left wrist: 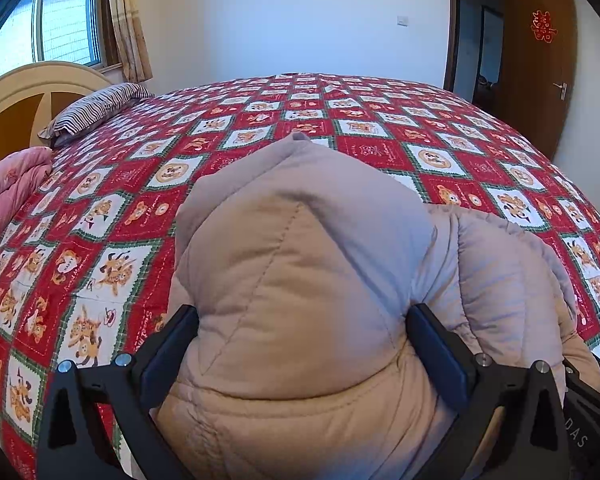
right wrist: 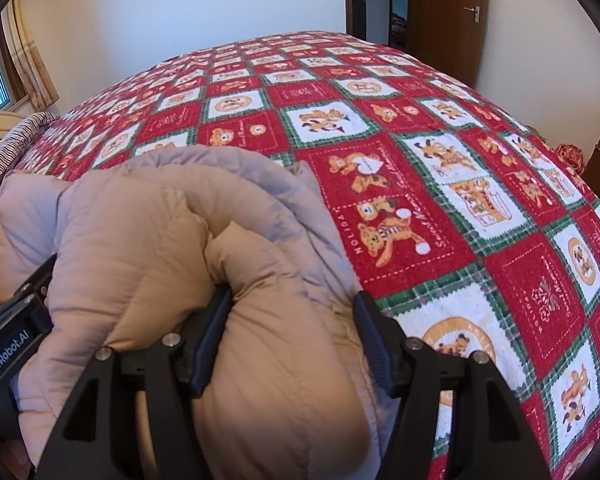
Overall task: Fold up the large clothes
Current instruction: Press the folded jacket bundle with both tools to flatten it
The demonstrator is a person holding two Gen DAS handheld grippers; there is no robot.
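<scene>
A puffy beige-and-lilac padded jacket [left wrist: 300,240] lies bunched on the bed, near its front edge. In the left wrist view my left gripper [left wrist: 304,336] has its jaws set wide around a thick fold, and the padding bulges against both pads. In the right wrist view my right gripper [right wrist: 294,316] straddles another rolled fold of the jacket [right wrist: 148,232]. Fabric fills the gap there and touches both fingers [right wrist: 216,320]. The two grippers sit close side by side. The left one's body [right wrist: 16,332] shows at the lower left of the right wrist view. Much of the jacket is hidden under its own folds.
The bed is covered with a red, white and green bear-print quilt [left wrist: 100,208] that stretches far beyond the jacket. A striped pillow [left wrist: 96,110] and a pink blanket [left wrist: 8,192] lie by the headboard [left wrist: 16,96] on the left. A brown door [left wrist: 540,60] stands behind the bed.
</scene>
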